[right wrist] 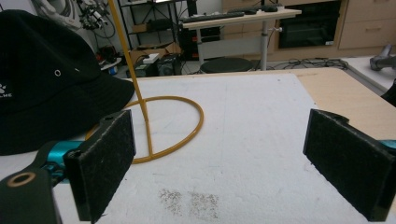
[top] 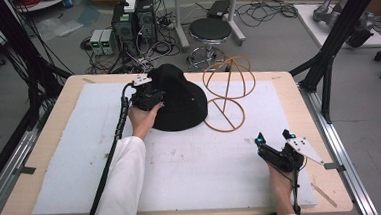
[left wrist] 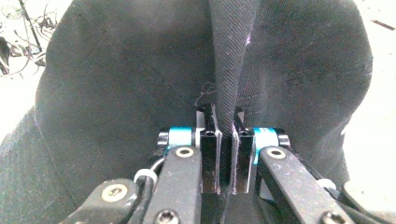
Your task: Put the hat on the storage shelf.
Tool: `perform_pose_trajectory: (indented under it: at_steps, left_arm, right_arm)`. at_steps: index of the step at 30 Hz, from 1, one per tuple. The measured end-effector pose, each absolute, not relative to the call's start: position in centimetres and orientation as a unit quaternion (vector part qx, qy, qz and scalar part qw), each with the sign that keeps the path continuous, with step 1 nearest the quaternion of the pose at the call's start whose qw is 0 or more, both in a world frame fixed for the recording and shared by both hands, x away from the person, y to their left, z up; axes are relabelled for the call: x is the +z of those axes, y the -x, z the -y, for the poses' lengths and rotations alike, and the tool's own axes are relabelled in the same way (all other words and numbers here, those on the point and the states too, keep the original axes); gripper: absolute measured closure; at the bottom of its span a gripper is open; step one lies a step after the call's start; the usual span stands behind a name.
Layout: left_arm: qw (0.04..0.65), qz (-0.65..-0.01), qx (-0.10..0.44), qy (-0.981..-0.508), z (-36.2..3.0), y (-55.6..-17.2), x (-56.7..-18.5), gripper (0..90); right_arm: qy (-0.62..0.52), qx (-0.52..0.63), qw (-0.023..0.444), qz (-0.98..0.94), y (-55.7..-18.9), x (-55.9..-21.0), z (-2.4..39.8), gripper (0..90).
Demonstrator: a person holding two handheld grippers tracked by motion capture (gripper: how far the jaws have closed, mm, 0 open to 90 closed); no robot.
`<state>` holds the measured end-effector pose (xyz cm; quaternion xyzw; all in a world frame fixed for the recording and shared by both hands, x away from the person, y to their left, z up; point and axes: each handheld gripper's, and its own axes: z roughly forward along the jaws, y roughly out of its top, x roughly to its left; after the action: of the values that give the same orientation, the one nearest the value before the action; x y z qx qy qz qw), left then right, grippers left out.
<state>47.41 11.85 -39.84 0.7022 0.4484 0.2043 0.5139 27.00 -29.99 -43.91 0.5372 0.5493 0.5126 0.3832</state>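
- Only white letters "LME" are readable on your black hat [right wrist: 51, 79].
- Your left tongs [left wrist: 225, 140] pinch a fold of this hat.
- Your right tongs [right wrist: 224, 163] stand open, well apart from it, near the yellow wire stand [right wrist: 154, 126] on the surface [top: 192, 162].

A black hat [top: 180, 100] sits at the mat's [top: 192, 167] twelve o'clock, the left gripper [top: 148, 97] touching its brim. A wire stand [top: 227, 92] stands just beside it at three o'clock. The right gripper [top: 273, 138] rests at five o'clock, jaws apart.

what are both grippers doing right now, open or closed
Left gripper: closed on a fold of the black hat.
Right gripper: open, fingers wide apart, holding nothing.
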Motion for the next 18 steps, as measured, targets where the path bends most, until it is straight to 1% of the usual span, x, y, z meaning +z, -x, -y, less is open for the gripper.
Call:
perform_pose_trajectory:
  at_steps: [8, 15, 18]
  left_arm:
    - [0.514, -0.444, 0.212, -0.703, -11.9, -47.2, -39.7, 85.7]
    - [0.509, -0.432, 0.235, -0.706, -11.7, -46.4, -39.4, 85.6]
    - [0.512, -0.434, 0.243, -0.7, -11.8, -46.1, -39.1, 85.6]
  right_arm:
    - [-0.536, 0.515, 0.381, -0.55, -27.0, -44.0, 30.0, 8.4]
    - [-0.543, 0.518, 0.374, -0.545, -27.1, -44.0, 30.1, 8.4]
    - [-0.543, 0.518, 0.374, -0.545, -27.1, -44.0, 30.1, 8.4]
